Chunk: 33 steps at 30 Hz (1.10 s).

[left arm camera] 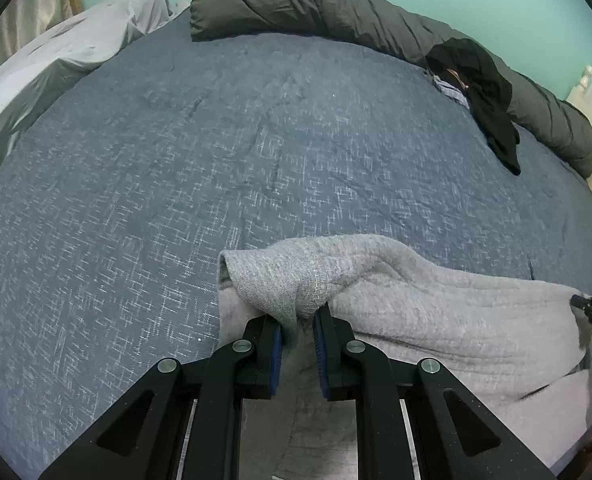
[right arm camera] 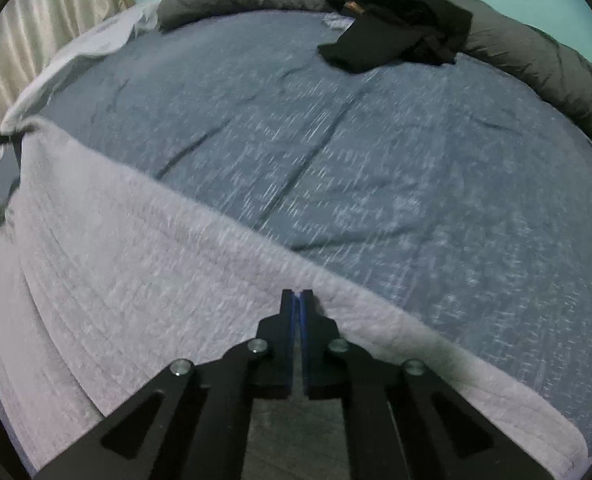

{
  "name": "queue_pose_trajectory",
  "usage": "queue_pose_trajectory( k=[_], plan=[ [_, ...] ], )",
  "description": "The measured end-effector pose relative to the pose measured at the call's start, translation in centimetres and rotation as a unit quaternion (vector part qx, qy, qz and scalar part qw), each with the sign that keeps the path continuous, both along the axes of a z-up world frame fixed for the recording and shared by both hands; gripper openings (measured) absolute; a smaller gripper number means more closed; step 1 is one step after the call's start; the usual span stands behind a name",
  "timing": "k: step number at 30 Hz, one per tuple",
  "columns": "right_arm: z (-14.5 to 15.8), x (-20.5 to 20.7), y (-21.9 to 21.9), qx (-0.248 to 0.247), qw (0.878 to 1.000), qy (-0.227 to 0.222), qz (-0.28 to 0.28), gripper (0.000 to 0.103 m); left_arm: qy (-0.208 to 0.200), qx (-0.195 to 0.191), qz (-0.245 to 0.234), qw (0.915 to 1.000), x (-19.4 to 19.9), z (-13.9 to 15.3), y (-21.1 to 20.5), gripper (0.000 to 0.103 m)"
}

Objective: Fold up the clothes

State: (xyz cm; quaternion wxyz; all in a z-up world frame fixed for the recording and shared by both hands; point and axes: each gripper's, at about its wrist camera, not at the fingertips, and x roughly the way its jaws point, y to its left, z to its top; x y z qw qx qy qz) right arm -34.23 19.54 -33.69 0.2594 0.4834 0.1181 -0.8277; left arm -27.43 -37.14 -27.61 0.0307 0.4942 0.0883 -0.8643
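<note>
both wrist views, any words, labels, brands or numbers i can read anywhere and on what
None: no readable text in either view.
The grey knit garment shows no tag or print.
The black clothes by the rolled dark duvet show a small tan patch, too small to read.
The blue bedspread has only a woven fleck pattern; the right wrist view is motion-blurred.

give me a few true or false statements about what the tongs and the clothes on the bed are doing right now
1. The left tongs pinch a bunched fold of the grey towel. True.
2. The right tongs are spread wide open. False: their jaws are closed at the towel's edge.
3. A black garment lies against the rolled dark grey duvet. True.
4. The towel lies on a bare wooden floor. False: it lies on the blue bedspread.
</note>
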Motion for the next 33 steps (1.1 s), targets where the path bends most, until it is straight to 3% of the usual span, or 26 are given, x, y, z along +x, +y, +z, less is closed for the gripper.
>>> queue_pose_trajectory(
  k=[3, 4, 5, 7, 9, 15, 17, 20, 25, 33],
  plan=[
    [0.4, -0.6, 0.3, 0.003, 1.0, -0.003, -0.013, 0.002, 0.0, 0.0, 0.0, 1.0, 0.2, 0.1, -0.1, 0.015],
    [0.4, -0.9, 0.2, 0.005, 1.0, -0.006, -0.017, 0.01, 0.0, 0.0, 0.0, 1.0, 0.2, 0.1, -0.1, 0.015],
    [0.3, -1.0, 0.2, 0.009, 1.0, -0.008, -0.019, 0.034, 0.0, 0.001, 0.0, 1.0, 0.2, 0.2, 0.0, 0.015],
    [-0.2, -1.1, -0.3, 0.018, 1.0, -0.01, -0.017, 0.059, 0.0, 0.001, 0.0, 1.0, 0.2, 0.2, 0.0, 0.015],
    [-0.8, -1.3, -1.0, 0.019, 1.0, -0.013, -0.012, 0.059, 0.0, -0.001, -0.001, 1.0, 0.2, 0.2, 0.0, 0.015],
    [-2.3, -2.0, -2.9, 0.056, 0.998, -0.011, 0.031, 0.055, -0.001, -0.005, -0.004, 1.0, 0.2, 0.1, 0.1, 0.015],
    [-2.3, -1.8, -3.3, 0.052, 0.997, -0.008, 0.049, 0.03, -0.001, -0.005, -0.004, 1.0, 0.3, 0.0, 0.1, 0.015],
    [-2.2, -1.0, -3.9, 0.062, 0.995, 0.006, 0.078, 0.01, 0.001, -0.005, -0.004, 1.0, 0.3, -0.1, 0.1, 0.015],
    [-1.2, -0.4, -3.6, 0.057, 0.995, 0.028, 0.082, 0.003, 0.009, -0.004, 0.001, 1.0, 0.7, 0.5, 0.0, 0.015],
    [4.0, 0.0, -1.7, 0.04, 0.991, 0.111, 0.059, 0.003, 0.032, -0.002, 0.007, 0.9995, 1.7, 2.5, -0.5, 0.015]
  ],
)
